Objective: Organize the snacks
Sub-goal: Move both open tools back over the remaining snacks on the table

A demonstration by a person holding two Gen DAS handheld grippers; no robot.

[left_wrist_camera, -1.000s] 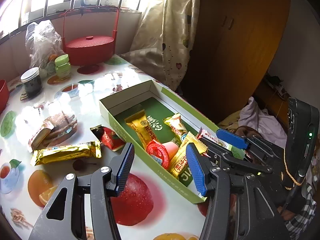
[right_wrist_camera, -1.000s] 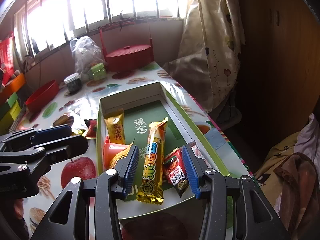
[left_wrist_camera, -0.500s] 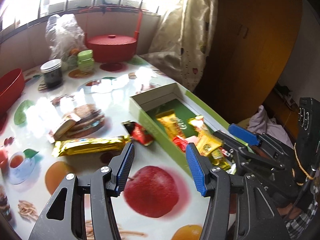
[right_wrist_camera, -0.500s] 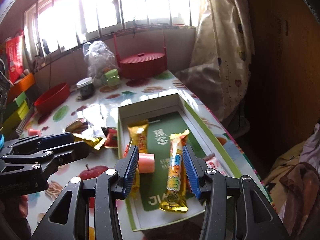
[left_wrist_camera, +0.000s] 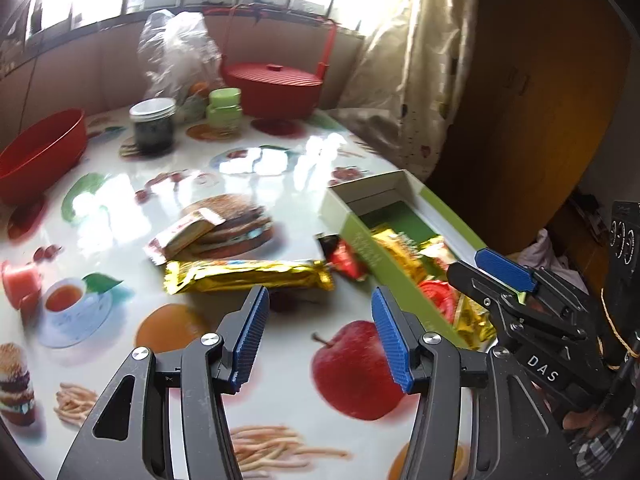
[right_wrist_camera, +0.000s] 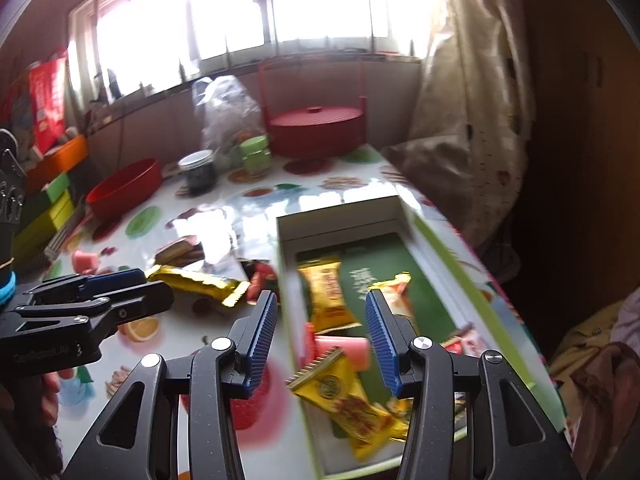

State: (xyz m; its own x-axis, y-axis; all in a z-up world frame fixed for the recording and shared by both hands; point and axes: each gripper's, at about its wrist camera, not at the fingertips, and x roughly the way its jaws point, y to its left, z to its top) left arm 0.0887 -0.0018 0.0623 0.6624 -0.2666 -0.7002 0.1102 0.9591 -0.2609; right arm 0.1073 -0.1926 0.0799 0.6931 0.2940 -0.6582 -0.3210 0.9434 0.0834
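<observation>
While both pairs of blue pads stand apart with nothing between them, neither gripper carries a snack. In the left wrist view, the left gripper (left_wrist_camera: 318, 332) hangs released above the fruit-print table (left_wrist_camera: 280, 168), and the long gold bar (left_wrist_camera: 248, 276) lies flat just beyond its fingertips, crosswise to them. Beside the bar's right end a small red packet (left_wrist_camera: 345, 258) rests against the outer wall of the green box (left_wrist_camera: 362, 236). Farther left, a flat cream wafer pack (left_wrist_camera: 188, 232) lies on the printed burger, and a pink jelly cup (left_wrist_camera: 22, 284) sits well apart near the table's left edge.

From the right wrist view, the right gripper (right_wrist_camera: 320, 338) is likewise released, poised over the near end of the box (right_wrist_camera: 440, 248). Inside lie several yellow packets (right_wrist_camera: 326, 296), a second pink jelly cup (right_wrist_camera: 344, 350) and another gold-wrapped bar (right_wrist_camera: 396, 292), loosely strewn rather than lined up.

By my reading the job is about half done: a good share of the snacks is boxed, while four pieces wait on the table. The gold bar looks the likeliest next pick for the left gripper.
</observation>
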